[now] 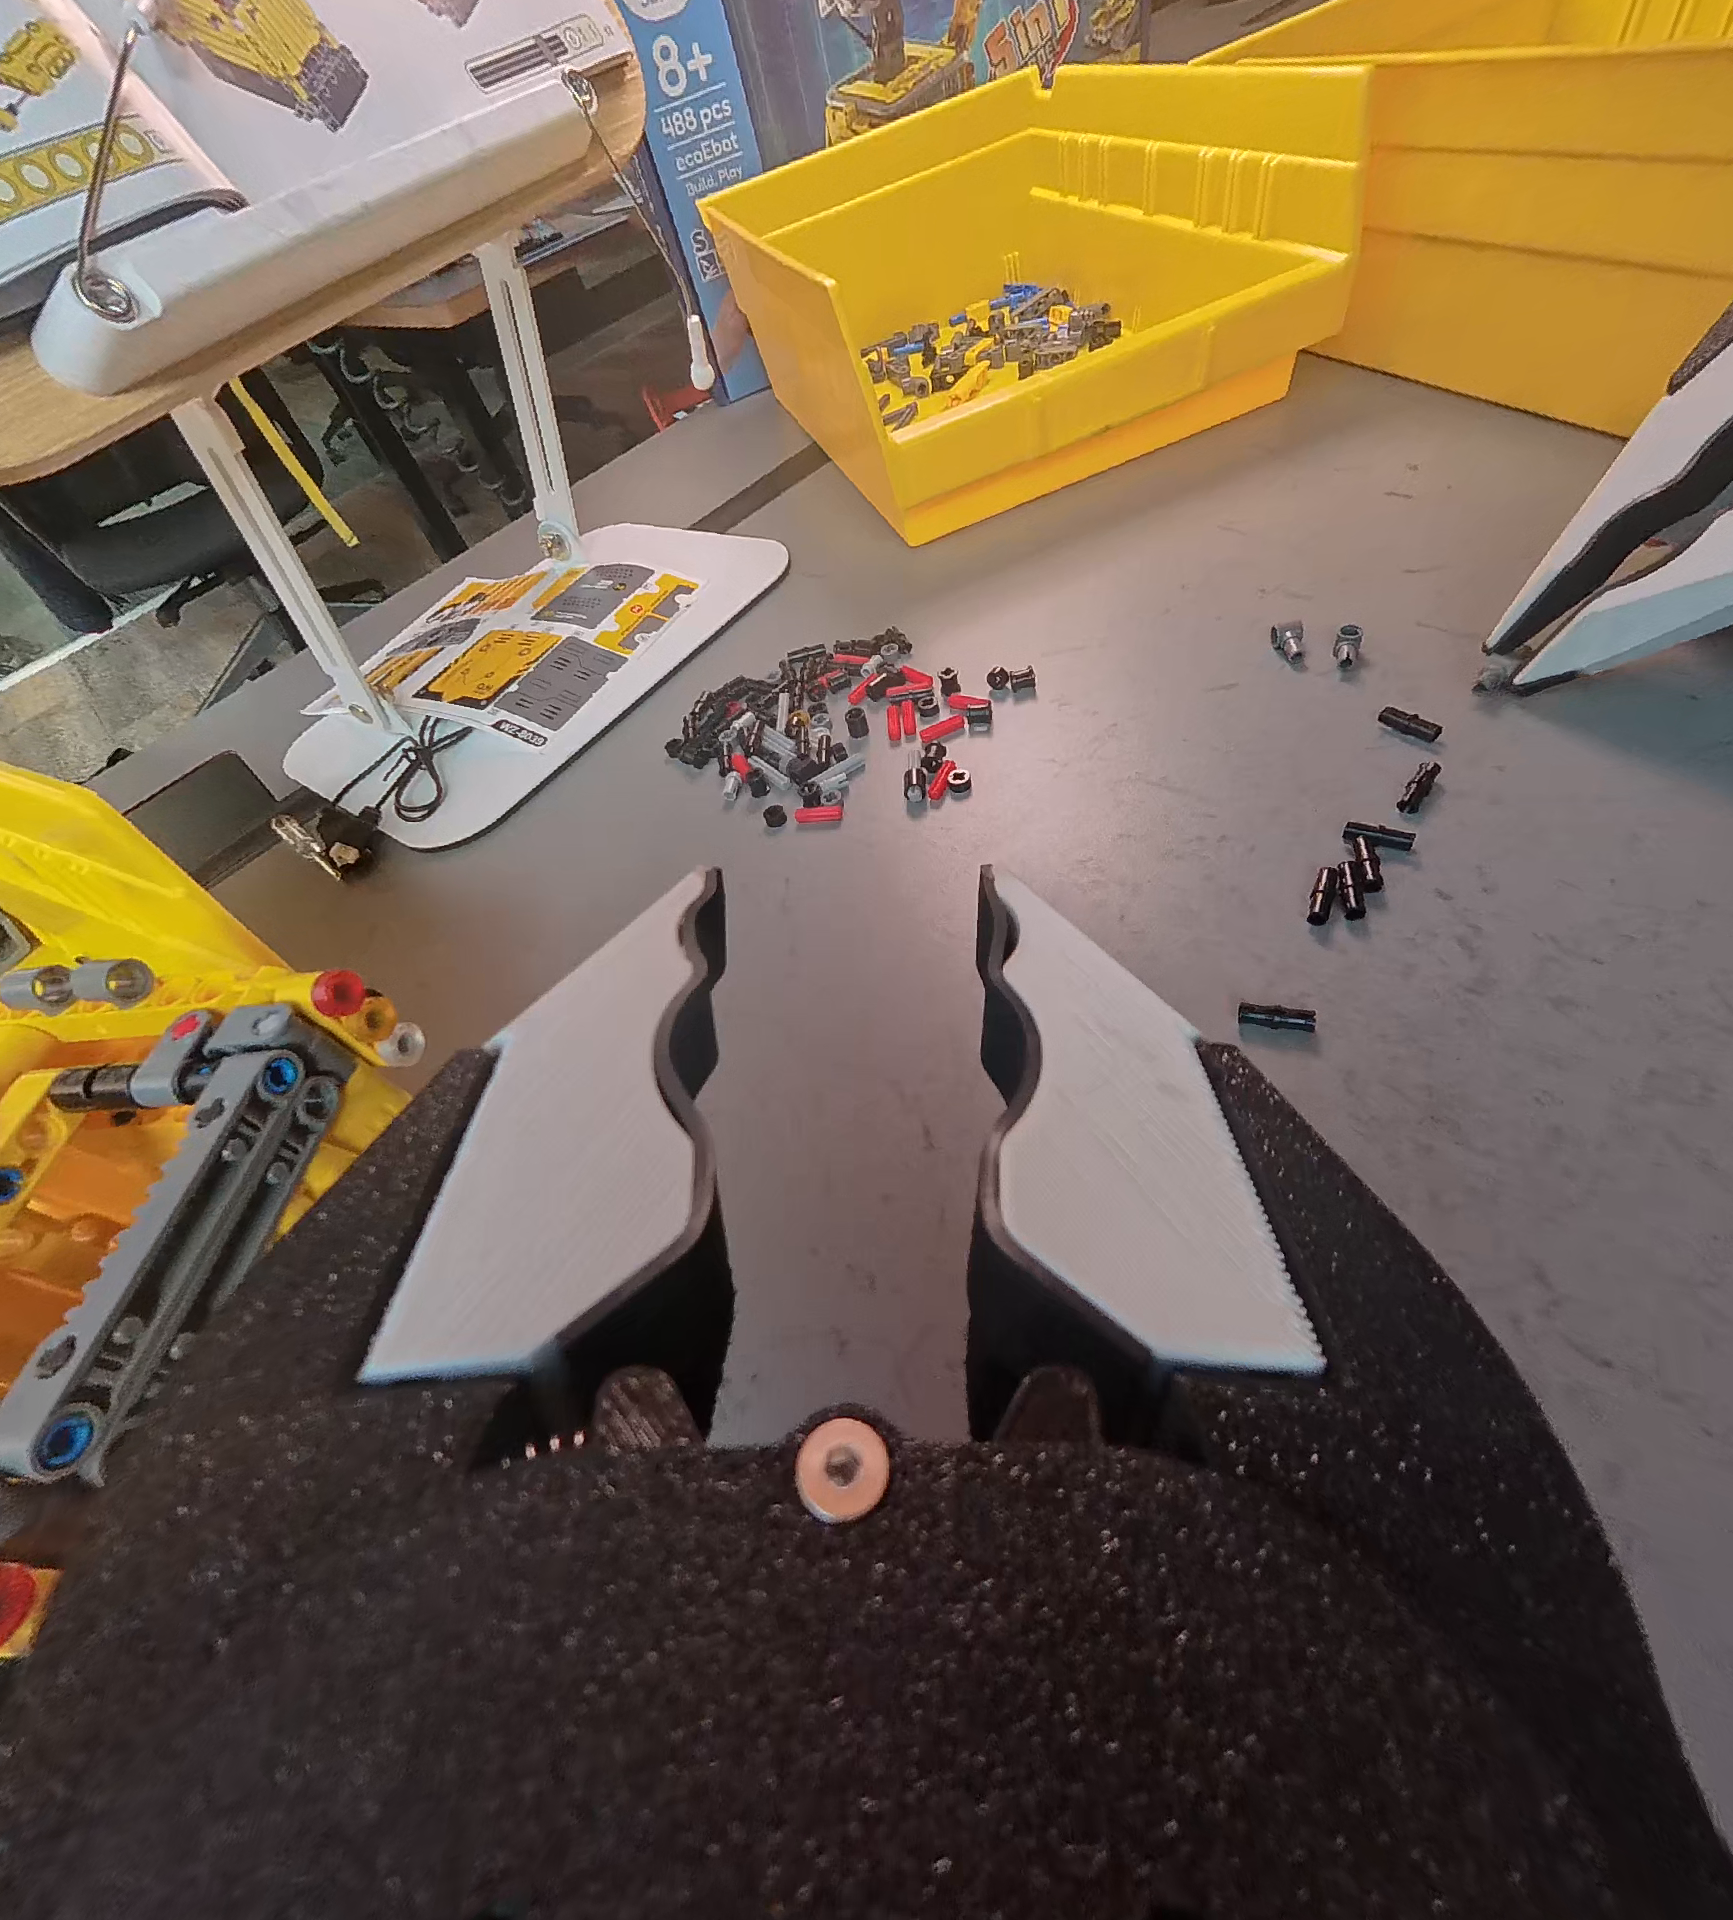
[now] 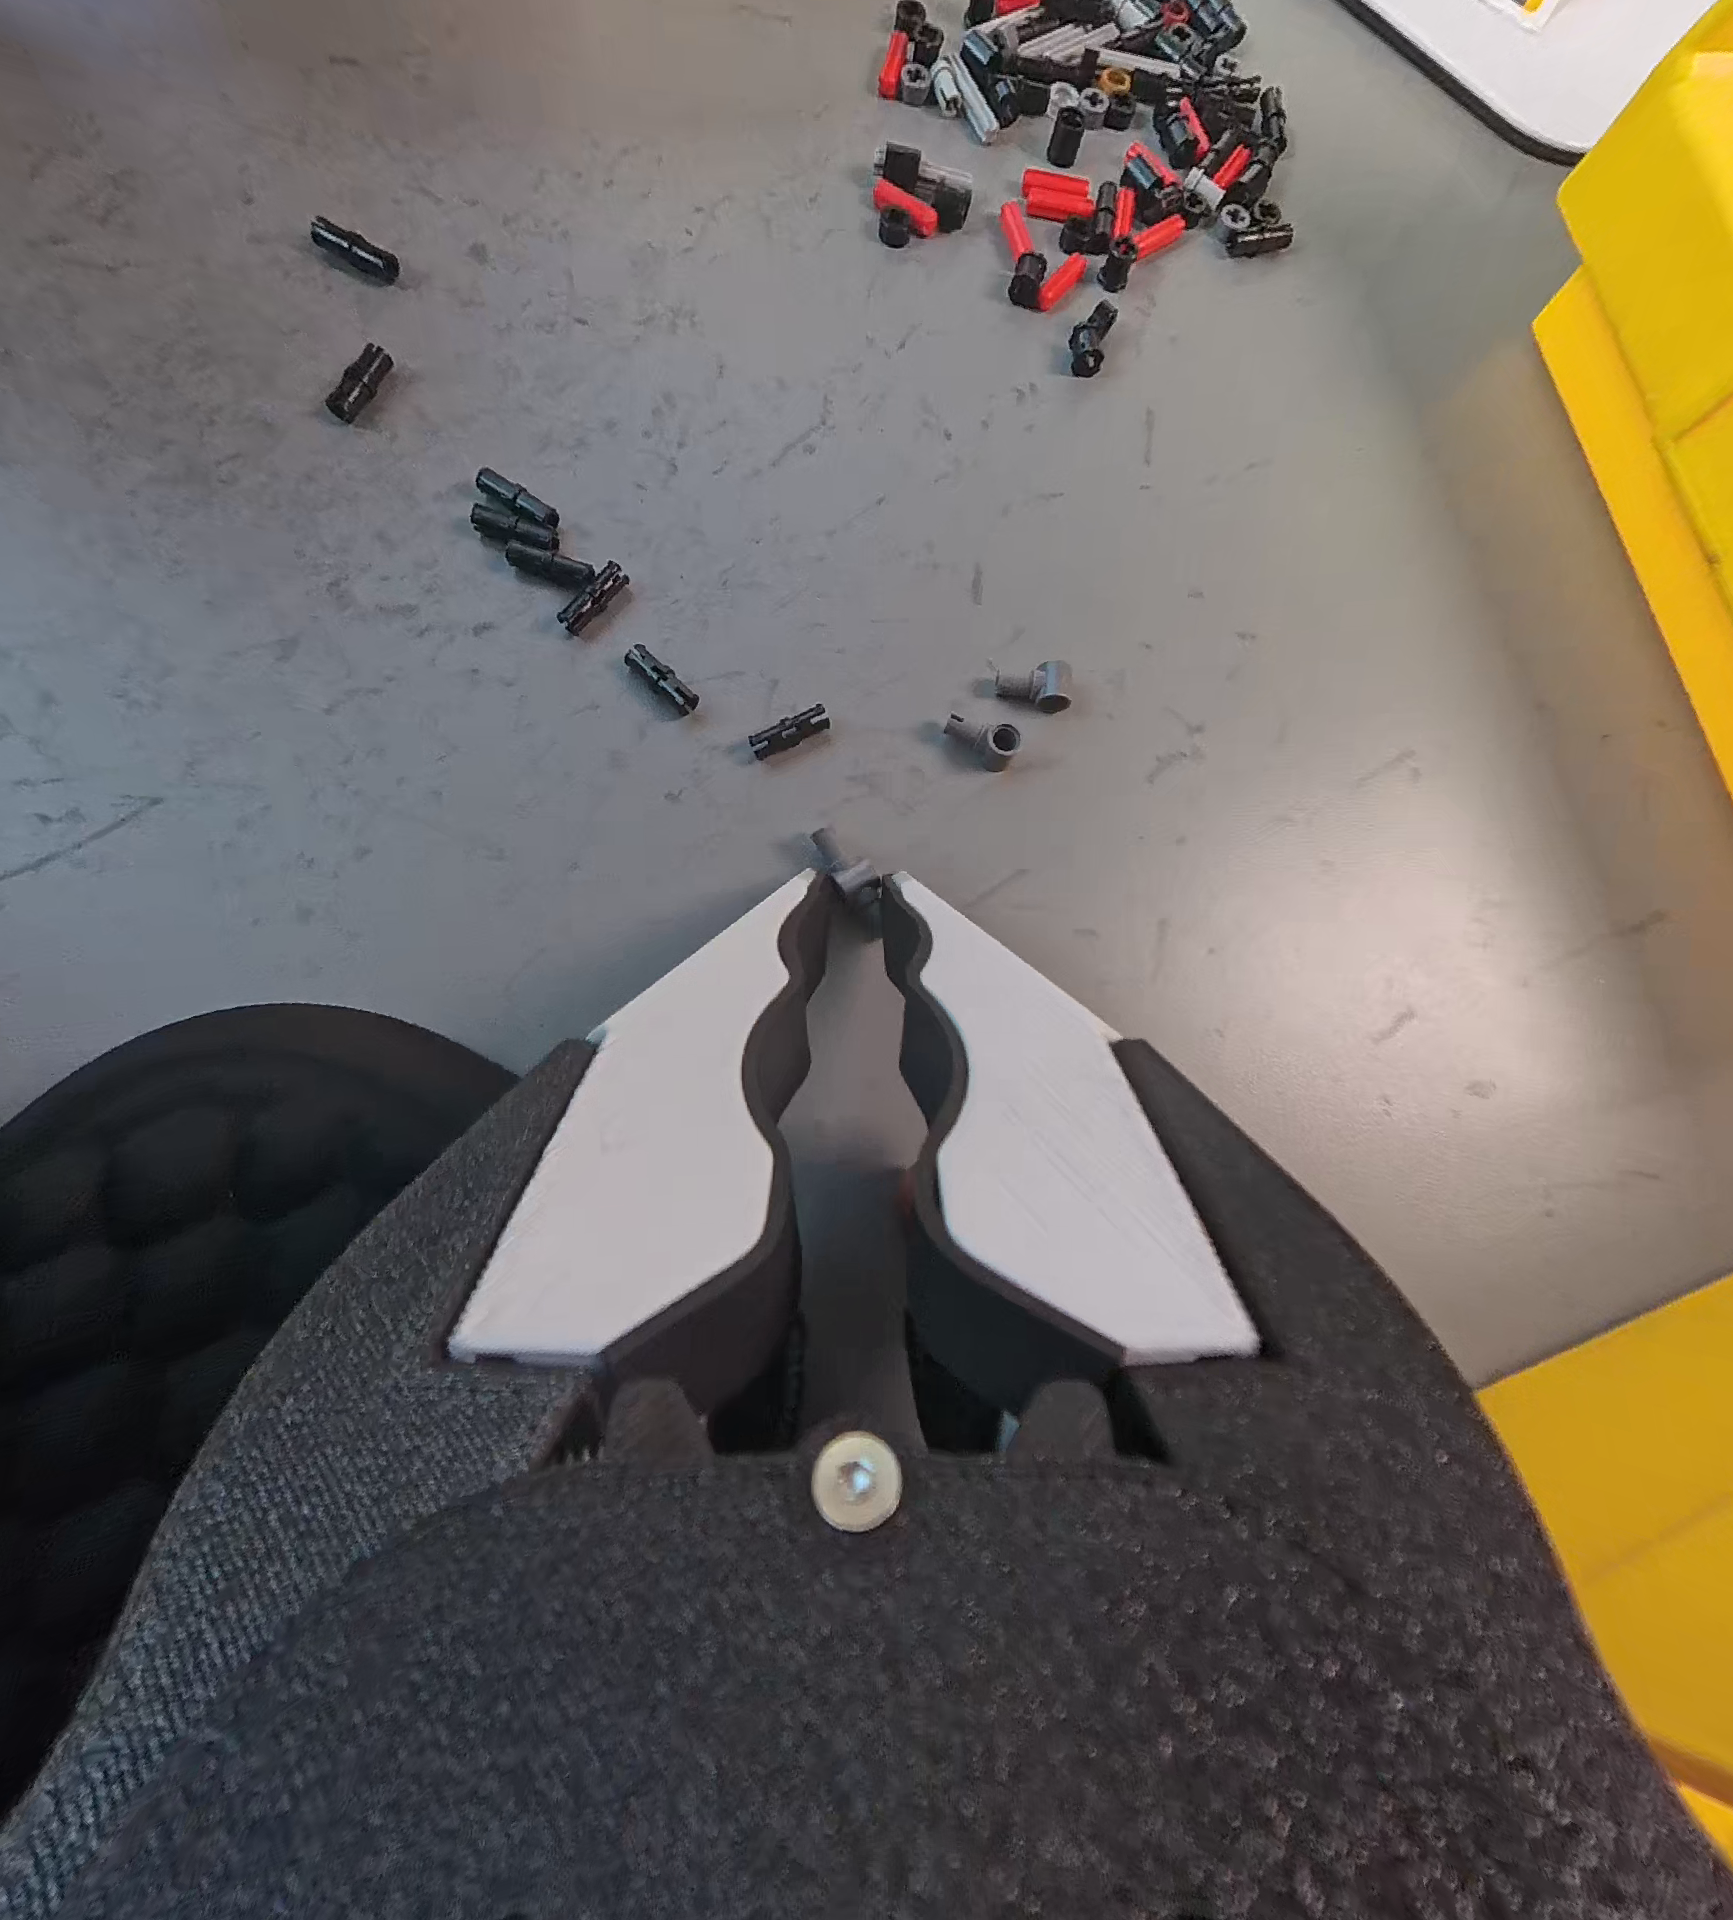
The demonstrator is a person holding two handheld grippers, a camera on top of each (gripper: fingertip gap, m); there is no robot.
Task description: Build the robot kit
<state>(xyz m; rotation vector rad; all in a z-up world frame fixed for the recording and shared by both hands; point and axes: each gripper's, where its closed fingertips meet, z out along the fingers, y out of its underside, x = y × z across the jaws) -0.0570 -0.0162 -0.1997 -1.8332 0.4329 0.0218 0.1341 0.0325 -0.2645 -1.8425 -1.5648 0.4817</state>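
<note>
The right gripper (image 2: 849,883) pinches a small grey connector (image 2: 846,871) at its tips, low over the grey table (image 2: 218,831); the piece's far end is partly hidden. The left gripper (image 1: 849,883) hangs spread with nothing between its fingers, beside a yellow brick model (image 1: 62,1195) cut off at the frame edge. Beyond lie black pins (image 2: 529,540), two grey connectors (image 2: 1007,712), a mixed pile (image 1: 820,717) and, seemingly, a parts-filled yellow bin (image 1: 1028,312) seen only by the left wrist.

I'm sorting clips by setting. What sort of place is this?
Likely a workshop or lab bench for building a brick kit: a scuffed grey tabletop, yellow plastic parts bins, a pile of small black, red and grey connector pins, and an instruction booklet on a white stand.
</note>
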